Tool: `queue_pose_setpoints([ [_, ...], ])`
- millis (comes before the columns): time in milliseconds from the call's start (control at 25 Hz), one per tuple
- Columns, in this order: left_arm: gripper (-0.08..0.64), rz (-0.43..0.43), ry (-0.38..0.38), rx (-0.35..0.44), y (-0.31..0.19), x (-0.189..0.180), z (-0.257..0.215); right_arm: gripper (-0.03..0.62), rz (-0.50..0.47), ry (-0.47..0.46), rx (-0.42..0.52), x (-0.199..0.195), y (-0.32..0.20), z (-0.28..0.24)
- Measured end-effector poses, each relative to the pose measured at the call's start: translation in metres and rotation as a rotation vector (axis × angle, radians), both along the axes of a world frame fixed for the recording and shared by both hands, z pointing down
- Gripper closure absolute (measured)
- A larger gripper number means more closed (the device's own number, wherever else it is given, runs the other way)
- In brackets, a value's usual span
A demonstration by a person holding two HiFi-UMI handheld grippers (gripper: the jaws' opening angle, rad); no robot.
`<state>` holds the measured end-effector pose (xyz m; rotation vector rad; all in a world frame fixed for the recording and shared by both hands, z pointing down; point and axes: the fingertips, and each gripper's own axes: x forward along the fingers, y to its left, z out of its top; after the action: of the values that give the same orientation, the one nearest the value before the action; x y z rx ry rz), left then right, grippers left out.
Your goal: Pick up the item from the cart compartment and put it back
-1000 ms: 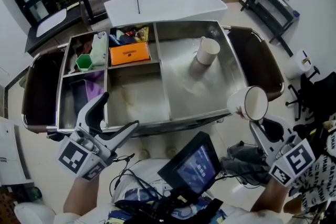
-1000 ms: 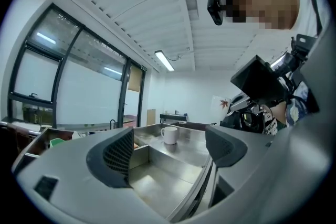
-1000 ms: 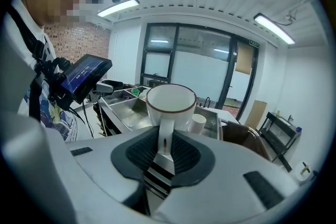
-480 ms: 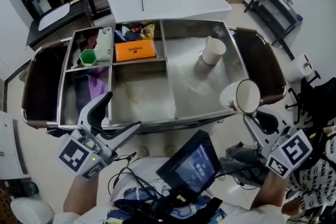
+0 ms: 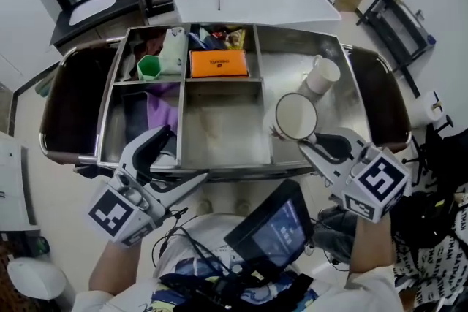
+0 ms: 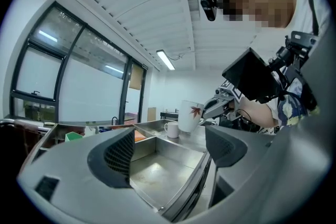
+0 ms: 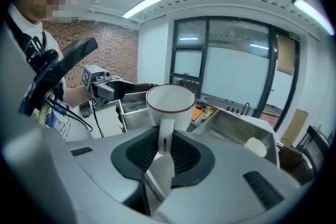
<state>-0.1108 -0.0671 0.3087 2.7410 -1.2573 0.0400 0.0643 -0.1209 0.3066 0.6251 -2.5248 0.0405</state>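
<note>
Jaws of the right gripper pinch the handle of a leaf-printed white mug over the cart; the left gripper gapes, empty; the lettering on the orange box is unreadable.

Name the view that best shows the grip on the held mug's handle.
Right gripper view: the right gripper is shut on the mug handle, close up. Head view shows its open mouth; left gripper view its side.

Packets in cart indistinct, box print unreadable
</note>
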Motion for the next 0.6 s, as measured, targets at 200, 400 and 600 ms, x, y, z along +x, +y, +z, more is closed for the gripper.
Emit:
queue_pose_setpoints([
  [200,0.149,-0.026,-0.004,-0.003,0.008,-0.026,0.005,0.515,-0.062,0.033,-0.03,-0.06,-0.015,0.027],
  [400,0.149,-0.044,0.005,0.002,0.016,-0.048,0.005,0.516,-0.088,0.09,-0.083,-0.104,-0.027,0.065],
  [600,0.149,-0.044,0.004,-0.004,0.023,-0.065,0.009,0.515,-0.088,0.133,-0.133,-0.136,-0.036,0.097],
])
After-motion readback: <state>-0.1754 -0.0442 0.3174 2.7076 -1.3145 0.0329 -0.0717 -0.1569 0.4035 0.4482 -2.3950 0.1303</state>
